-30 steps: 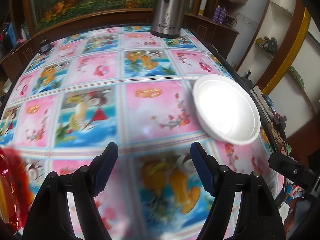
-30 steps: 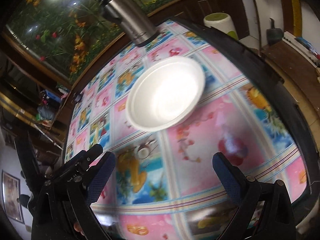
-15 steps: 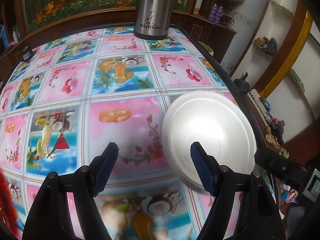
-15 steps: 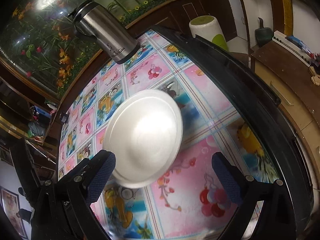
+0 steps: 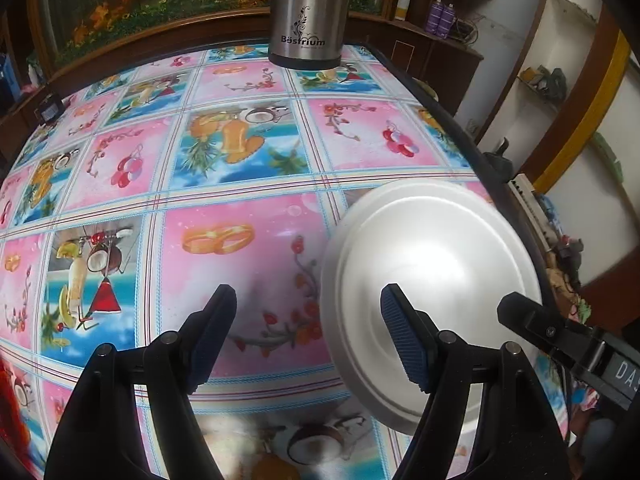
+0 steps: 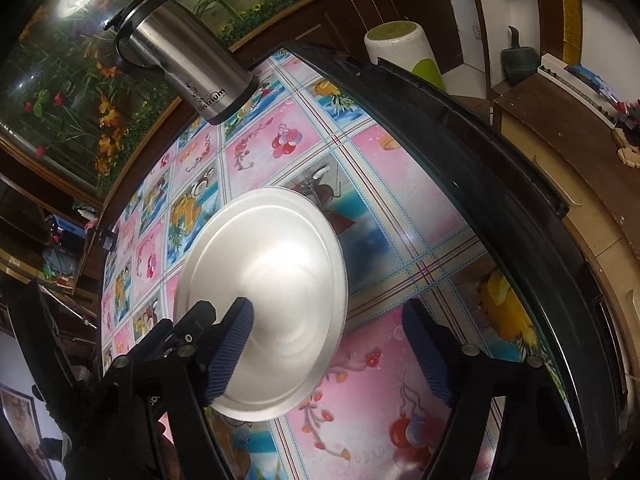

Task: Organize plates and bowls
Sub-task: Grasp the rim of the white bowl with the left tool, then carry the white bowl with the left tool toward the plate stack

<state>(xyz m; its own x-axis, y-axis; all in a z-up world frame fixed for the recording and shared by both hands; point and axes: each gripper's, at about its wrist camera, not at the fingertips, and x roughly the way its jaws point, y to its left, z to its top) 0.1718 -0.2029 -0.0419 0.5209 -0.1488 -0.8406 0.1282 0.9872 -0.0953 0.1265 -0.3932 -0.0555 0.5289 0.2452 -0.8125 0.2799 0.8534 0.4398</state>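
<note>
Counting one steel plate [image 6: 264,300], one flask [image 5: 306,12] — right gripper [image 6: 328,354] closing, plate rim between jaws, unpinched; left gripper [image 5: 306,334] open, empty.

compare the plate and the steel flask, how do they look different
The plate is low, flat and round, matte silver with no markings; the flask is a tall upright cylinder with a printed logo and black handle. The plate lies near the table's right edge, close to the cameras; the flask stands at the far end. Both are silvery metal and rest on the table.
</note>
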